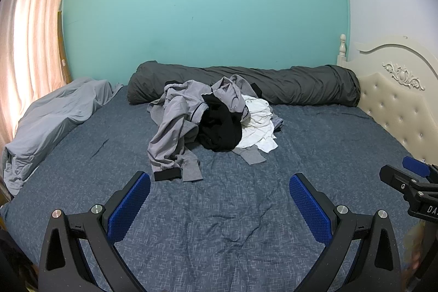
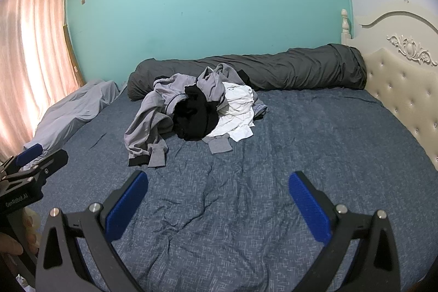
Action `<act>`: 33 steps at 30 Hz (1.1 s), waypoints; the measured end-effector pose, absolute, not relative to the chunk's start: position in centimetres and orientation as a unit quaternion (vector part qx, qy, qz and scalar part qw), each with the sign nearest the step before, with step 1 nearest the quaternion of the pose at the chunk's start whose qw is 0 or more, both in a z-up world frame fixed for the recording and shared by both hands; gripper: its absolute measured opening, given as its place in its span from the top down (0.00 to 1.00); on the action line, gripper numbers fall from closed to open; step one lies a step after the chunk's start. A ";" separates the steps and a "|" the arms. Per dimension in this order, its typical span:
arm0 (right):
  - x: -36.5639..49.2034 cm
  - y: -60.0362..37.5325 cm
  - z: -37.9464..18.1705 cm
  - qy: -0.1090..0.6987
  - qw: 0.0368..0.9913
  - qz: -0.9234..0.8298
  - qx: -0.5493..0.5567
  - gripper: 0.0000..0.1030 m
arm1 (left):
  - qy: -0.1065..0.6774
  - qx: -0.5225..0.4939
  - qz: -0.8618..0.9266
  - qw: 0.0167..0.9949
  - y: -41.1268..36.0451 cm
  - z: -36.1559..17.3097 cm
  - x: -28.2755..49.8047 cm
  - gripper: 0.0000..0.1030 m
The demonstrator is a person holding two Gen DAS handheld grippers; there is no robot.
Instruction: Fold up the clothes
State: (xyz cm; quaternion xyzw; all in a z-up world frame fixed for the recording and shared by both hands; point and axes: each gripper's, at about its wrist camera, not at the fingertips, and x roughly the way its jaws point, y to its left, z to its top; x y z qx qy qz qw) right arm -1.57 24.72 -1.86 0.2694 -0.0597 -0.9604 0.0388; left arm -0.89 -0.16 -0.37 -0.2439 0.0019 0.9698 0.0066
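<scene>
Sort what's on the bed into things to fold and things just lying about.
To fold: grey jacket, black garment, white shirt.
Lying about: dark rolled duvet, light grey blanket, bed sheet, headboard, curtain.

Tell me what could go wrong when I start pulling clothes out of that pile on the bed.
1. The grey garment, black garment and white garment overlap in one heap, so a pinch may lift two at once.
2. The grey garment's long sleeve trails forward and could drag or twist.
3. Both the left gripper and right gripper are open, short of the pile; the wrinkled bedspread might get pinched instead of clothing.
</scene>
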 end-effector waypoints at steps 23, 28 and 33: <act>-12.3 22.3 -7.3 -0.056 0.082 -0.936 0.338 0.00 | -0.024 -0.260 0.965 -0.031 -5.6 -6.3 -10.4 0.00; -18.0 20.6 -9.4 -0.022 0.085 -0.933 0.348 0.00 | -0.053 -0.279 0.958 -0.033 -7.8 -9.4 -15.2 0.00; -24.5 19.9 -12.0 -0.014 0.095 -0.932 0.351 0.00 | -0.079 -0.279 0.956 -0.038 -9.7 -12.0 -19.5 0.00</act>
